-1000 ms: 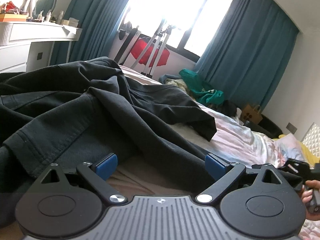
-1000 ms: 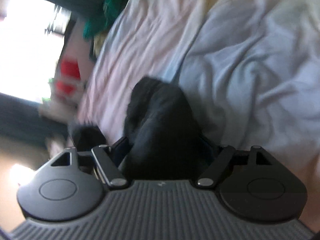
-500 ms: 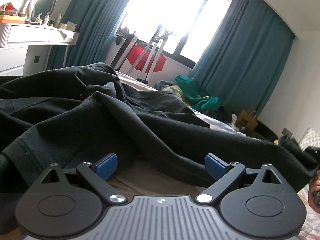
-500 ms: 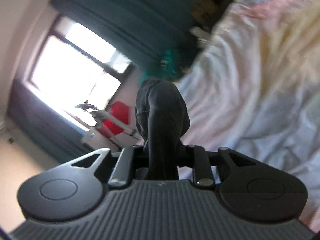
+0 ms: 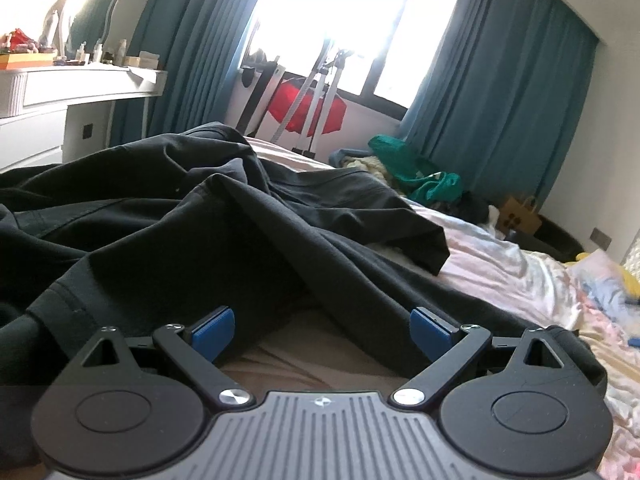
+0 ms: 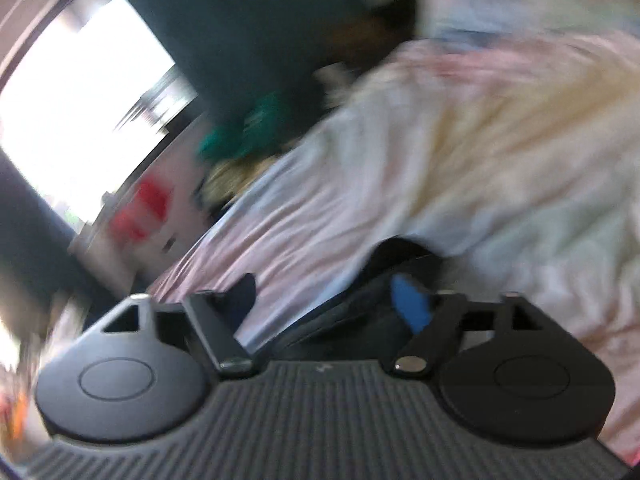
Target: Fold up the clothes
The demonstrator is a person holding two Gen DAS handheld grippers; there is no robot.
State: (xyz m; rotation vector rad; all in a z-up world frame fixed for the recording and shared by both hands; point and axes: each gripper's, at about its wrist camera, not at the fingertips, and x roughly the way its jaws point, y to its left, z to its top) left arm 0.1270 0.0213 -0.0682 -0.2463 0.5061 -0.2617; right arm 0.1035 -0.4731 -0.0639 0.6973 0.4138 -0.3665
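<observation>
Rumpled pale pink and white bedding (image 5: pixel 500 268) covers the bed that carries everything we see, with a tan patch of sheet (image 5: pixel 304 360) bare just ahead of our left gripper (image 5: pixel 322 332). Its two blue-padded fingers (image 5: pixel 214 330) stand wide apart, low over that tan patch, with nothing between them. Immediately beyond them the large black woven garment (image 5: pixel 168 240) lies crumpled across the near-left part of the bed; one long fold runs from its middle toward the bed's near-right edge, passing just behind the right-hand pad. A hemmed edge shows at the near left, and another flap ends in a corner toward the middle of the bed.

Our right gripper (image 6: pixel 324 300) is seen through heavy motion blur. Its fingers look parted, one blue pad (image 6: pixel 412 304) visible, and dark fabric or strap sits low between them, but we cannot tell whether anything is pinched. Pink bedding fills that view beyond.

Farther off, a heap of green and yellowish clothes (image 5: pixel 416 176) rests at the far edge of the bed. Past it stand a metal drying rack with a red cloth (image 5: pixel 308 108), teal curtains (image 5: pixel 492 92) around a bright window (image 5: pixel 344 20), and a white dressing table with a mirror (image 5: pixel 72 92) at the far left.
</observation>
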